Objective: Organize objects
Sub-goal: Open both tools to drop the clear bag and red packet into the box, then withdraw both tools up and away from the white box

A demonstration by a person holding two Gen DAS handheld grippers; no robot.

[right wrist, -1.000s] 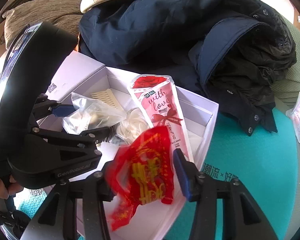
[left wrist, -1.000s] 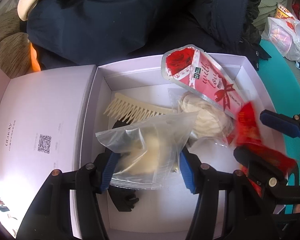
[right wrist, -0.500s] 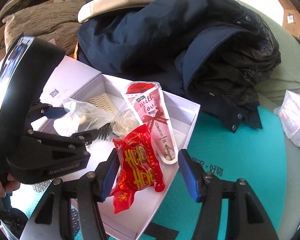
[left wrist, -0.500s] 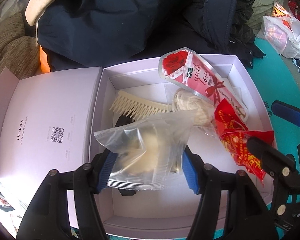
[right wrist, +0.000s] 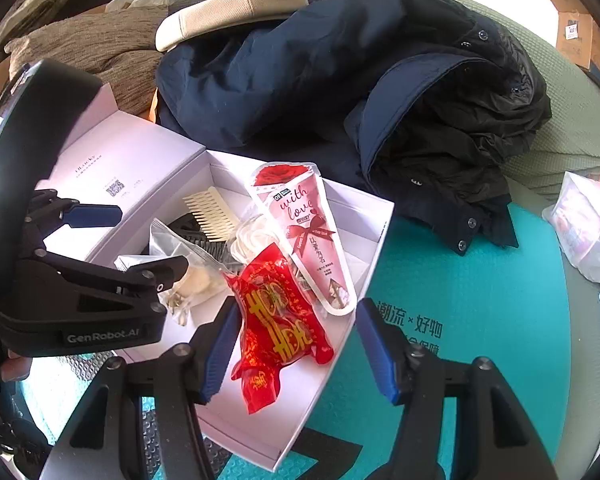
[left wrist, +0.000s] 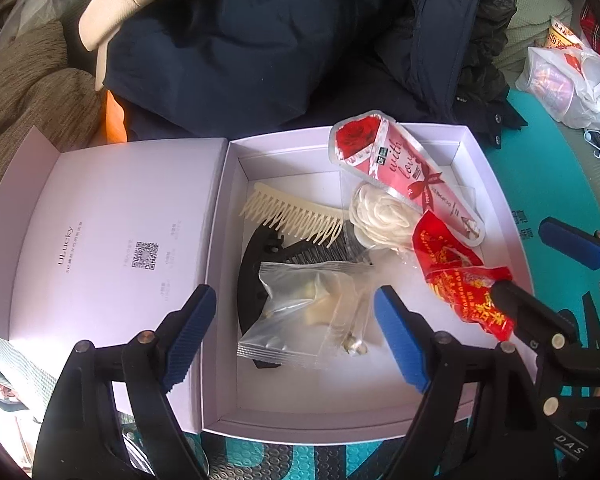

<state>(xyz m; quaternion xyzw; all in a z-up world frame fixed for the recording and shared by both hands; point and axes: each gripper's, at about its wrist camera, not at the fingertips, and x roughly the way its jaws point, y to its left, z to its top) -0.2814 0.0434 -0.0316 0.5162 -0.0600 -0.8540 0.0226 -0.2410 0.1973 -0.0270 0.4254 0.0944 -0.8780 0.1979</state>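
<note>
An open white box (left wrist: 496, 184) holds a cream comb (left wrist: 292, 216), a black comb (left wrist: 252, 280), a white fabric flower (left wrist: 380, 216) and a pink "with love" packet (left wrist: 400, 172). A clear bag (left wrist: 300, 312) with a cream item lies on the black comb. My left gripper (left wrist: 296, 336) hovers above it, jaws opening, pads well apart from the bag. A red packet (right wrist: 280, 320) lies by the box's right wall. My right gripper (right wrist: 298, 352) stands open over it, the packet lying loose between the fingers.
The box lid (left wrist: 100, 208) lies folded out to the left. A navy jacket (right wrist: 320, 80) is heaped behind the box, with brown fabric (left wrist: 20, 100) at far left. Teal mat (right wrist: 480, 300) spreads to the right, and a white plastic bag (left wrist: 568, 84) sits at its far edge.
The left gripper let go of the clear bag, which dropped onto the black comb, and rose. The right gripper released the red packet into the box and pulled back.
</note>
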